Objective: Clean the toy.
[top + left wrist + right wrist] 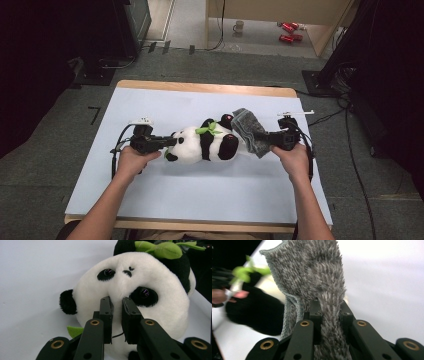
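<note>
Pinning the plush panda [202, 145] on its side mid-table with the left gripper [117, 302], jaws nearly closed and pinching the muzzle fur to steady it. Clamping the grey cloth [312, 272] tightly in the right gripper [329, 305], holding it over the panda's legs, probably for wiping.

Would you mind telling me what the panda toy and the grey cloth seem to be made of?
The panda toy looks like soft short-pile plush, white and black and matte, with glossy, probably plastic, eyes and green fabric leaves. The grey cloth looks like shaggy microfibre or chenille: heathered fibres stand up, and its edge is stitched.
</note>
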Demonstrator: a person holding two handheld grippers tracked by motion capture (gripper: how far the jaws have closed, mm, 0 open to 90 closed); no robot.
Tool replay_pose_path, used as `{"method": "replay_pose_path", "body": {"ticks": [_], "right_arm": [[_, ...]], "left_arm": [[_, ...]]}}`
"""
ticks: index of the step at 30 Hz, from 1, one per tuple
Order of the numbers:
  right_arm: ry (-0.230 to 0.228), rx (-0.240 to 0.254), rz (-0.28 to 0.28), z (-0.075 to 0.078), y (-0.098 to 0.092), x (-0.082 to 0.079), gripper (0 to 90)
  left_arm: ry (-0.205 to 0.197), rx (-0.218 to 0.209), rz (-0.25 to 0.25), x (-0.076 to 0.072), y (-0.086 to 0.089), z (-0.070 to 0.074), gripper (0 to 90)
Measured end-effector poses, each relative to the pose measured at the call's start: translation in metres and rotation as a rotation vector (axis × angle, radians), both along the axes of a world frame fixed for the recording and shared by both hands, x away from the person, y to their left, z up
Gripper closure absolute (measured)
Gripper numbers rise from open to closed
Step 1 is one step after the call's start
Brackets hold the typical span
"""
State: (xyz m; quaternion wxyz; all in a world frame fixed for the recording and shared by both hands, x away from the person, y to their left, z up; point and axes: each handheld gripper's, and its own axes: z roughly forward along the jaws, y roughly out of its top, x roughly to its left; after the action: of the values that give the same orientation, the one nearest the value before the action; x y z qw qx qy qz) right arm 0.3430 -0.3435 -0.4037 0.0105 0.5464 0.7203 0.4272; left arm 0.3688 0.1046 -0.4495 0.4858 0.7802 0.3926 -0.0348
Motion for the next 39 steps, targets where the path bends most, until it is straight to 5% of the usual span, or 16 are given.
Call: {"method": "replay_pose_path", "body": {"ticks": [5, 10, 21, 27, 39], "right_arm": [[-0.068, 0.03, 0.028, 0.026, 0.012, -0.006, 79.2], [-0.087, 0.036, 0.045, 0.04, 0.027, -0.011, 79.0], [-0.152, 0.05, 0.112, 0.068, 0.063, -0.026, 78.7], [-0.143, 0.027, 0.18, 0.064, 0.095, -0.03, 78.6], [-0.087, -0.014, 0.273, 0.028, 0.157, -0.033, 78.7]], "left_arm": [[-0.018, 0.009, 0.003, -0.001, -0.001, 0.002, 80.2], [0.007, 0.006, -0.001, -0.002, -0.003, 0.006, 83.8], [-0.027, 0.015, -0.014, -0.011, -0.018, 0.016, 85.8], [0.0, -0.025, -0.012, -0.012, -0.019, 0.017, 86.1], [-0.013, -0.018, 0.016, -0.019, -0.026, 0.02, 86.2]]}}
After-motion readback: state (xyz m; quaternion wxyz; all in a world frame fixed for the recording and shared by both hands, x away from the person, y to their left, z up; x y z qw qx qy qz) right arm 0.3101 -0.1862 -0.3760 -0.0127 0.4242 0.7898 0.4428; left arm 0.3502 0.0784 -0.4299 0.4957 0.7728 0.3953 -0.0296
